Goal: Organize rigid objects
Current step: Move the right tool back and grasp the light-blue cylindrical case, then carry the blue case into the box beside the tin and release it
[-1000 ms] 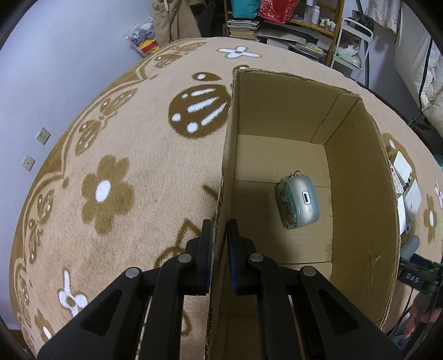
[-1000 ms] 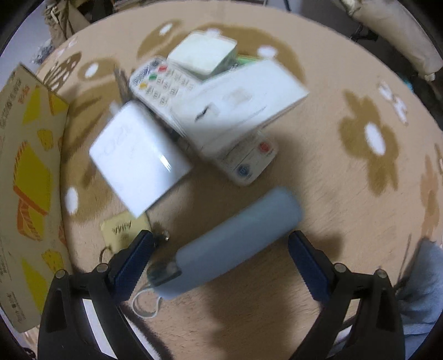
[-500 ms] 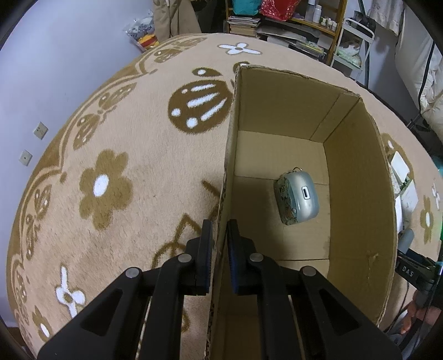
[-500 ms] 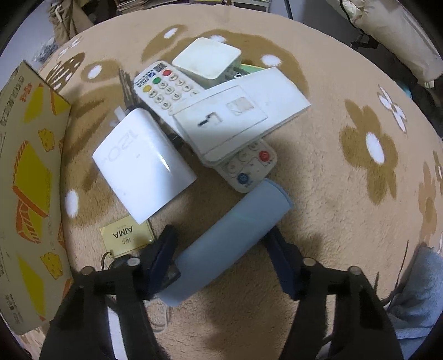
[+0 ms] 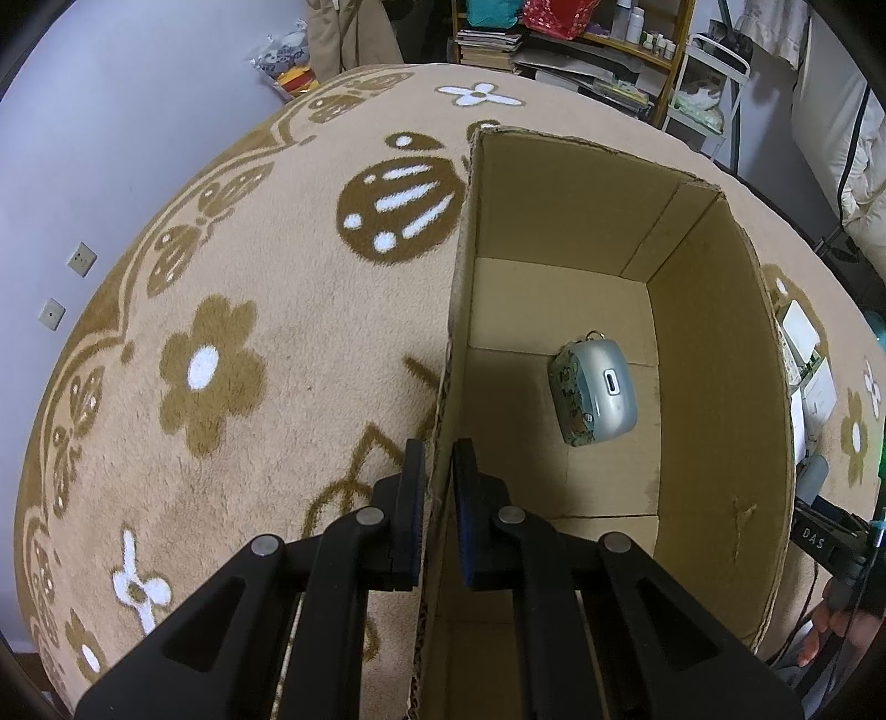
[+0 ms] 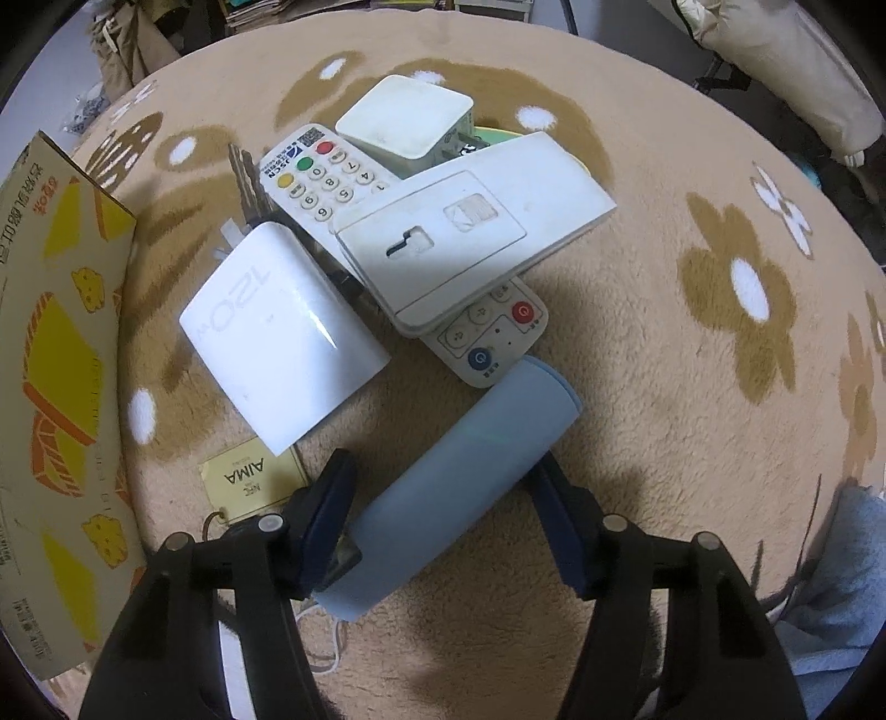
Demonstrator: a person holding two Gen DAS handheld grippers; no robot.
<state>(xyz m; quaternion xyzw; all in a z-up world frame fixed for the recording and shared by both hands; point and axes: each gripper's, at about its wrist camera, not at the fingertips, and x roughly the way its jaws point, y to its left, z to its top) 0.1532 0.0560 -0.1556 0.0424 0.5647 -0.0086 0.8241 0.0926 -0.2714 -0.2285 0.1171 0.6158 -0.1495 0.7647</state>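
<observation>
My left gripper point(image 5: 440, 471) is shut on the left wall of an open cardboard box point(image 5: 457, 332); a silver earbud case point(image 5: 595, 390) lies on the box floor. My right gripper point(image 6: 443, 498) is shut around a light-blue cylinder point(image 6: 459, 487) that lies on the carpet. Beyond it lies a pile: a white 120W charger point(image 6: 282, 338), a white remote point(image 6: 326, 183) with coloured buttons, a flat white device point(image 6: 476, 232) across it, and a small white cube adapter point(image 6: 407, 122). The box's printed outer wall point(image 6: 50, 360) stands at the left of the right wrist view.
A yellow AIMA tag point(image 6: 249, 476) on a key ring lies by my right gripper's left finger. Keys point(image 6: 243, 177) lie beside the remote. Beige flowered carpet point(image 5: 221, 332) surrounds everything. Shelves point(image 5: 581, 33) and a wall stand at the back. A grey cloth point(image 6: 841, 581) lies at right.
My right gripper moved in over the light-blue cylinder and narrowed from wide open until its fingers closed against it. My left gripper kept its hold on the box wall.
</observation>
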